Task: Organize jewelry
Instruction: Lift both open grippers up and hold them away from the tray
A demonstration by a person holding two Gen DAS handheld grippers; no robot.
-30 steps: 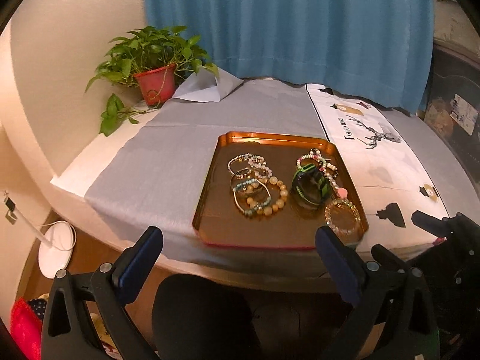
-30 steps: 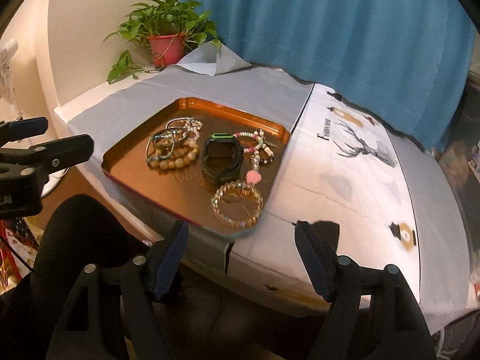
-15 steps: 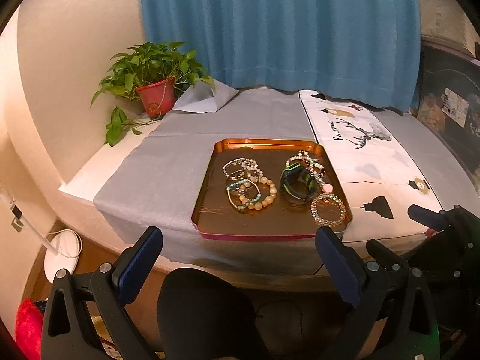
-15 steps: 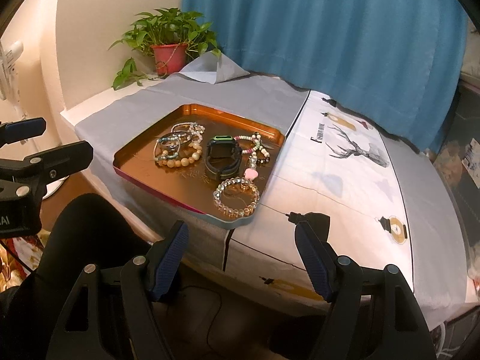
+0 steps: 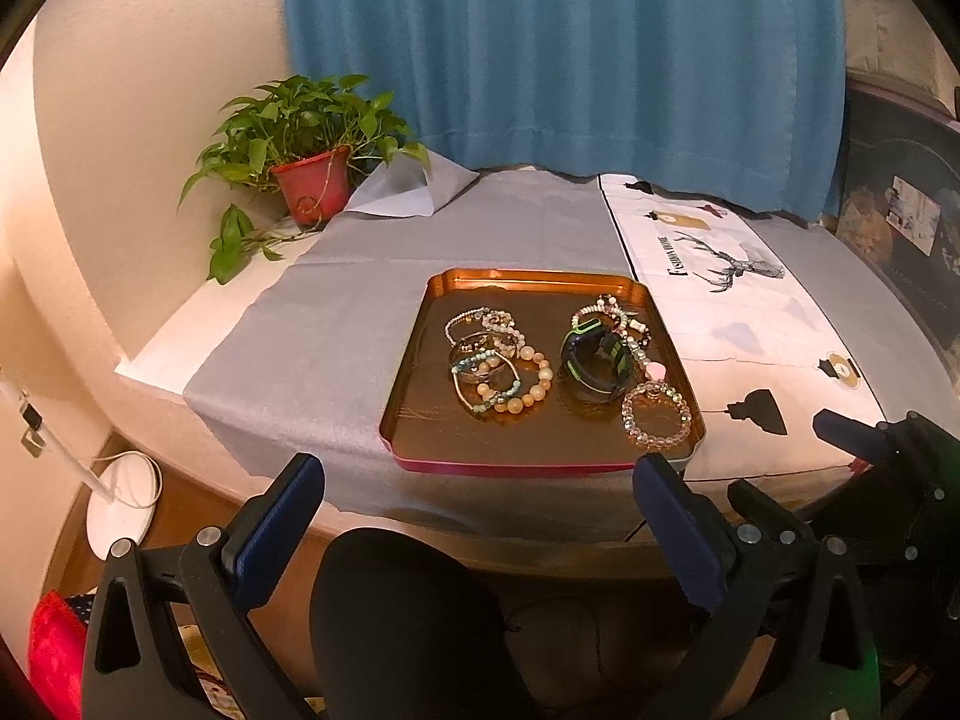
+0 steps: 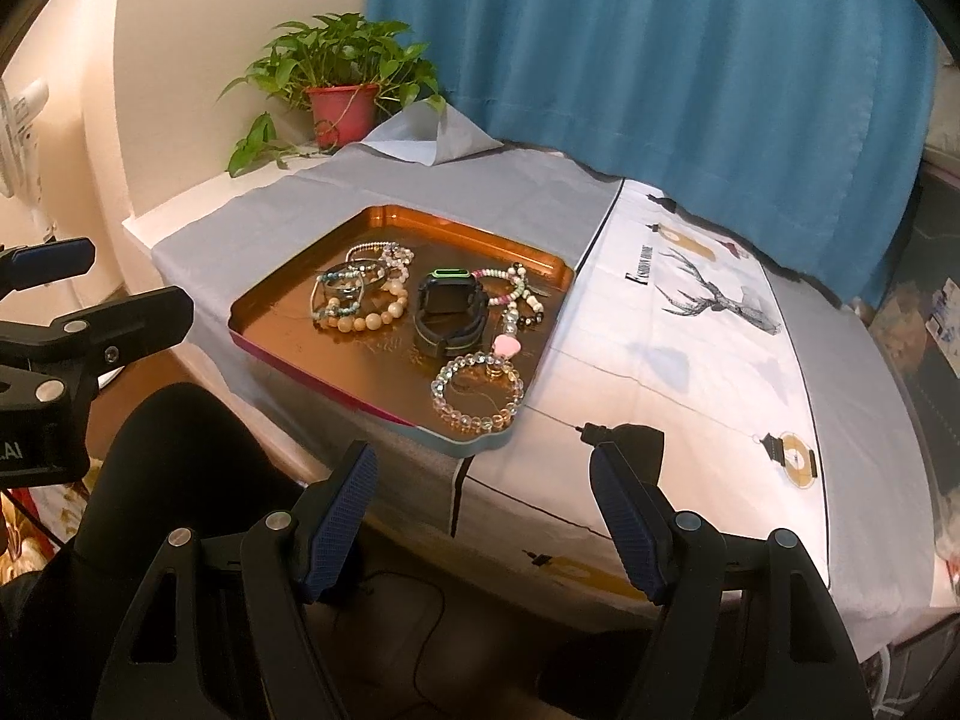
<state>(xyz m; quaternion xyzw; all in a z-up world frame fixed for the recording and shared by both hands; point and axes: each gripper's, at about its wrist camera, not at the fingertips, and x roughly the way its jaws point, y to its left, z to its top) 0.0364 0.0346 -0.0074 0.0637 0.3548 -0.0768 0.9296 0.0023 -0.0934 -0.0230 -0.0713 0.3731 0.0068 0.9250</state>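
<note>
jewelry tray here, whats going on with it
A person holds two grippers short of the table, and neither touches anything. The left gripper and right gripper both have open, empty jaws. The copper tray holds tangled beaded bracelets, a black-and-green smartwatch and a clear bead bracelet. No sorting has begun.

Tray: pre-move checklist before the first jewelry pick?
1. Left gripper open and empty: ok.
2. Right gripper open and empty: ok.
3. Tray flat on the grey cloth, fully on the table: ok.
4. Clear bead bracelet lies apart from the watch, free to pick: ok.
5. Left bracelet pile untangled: not ok, the pieces overlap.
6. Destination for sorted pieces: cannot tell.
</note>
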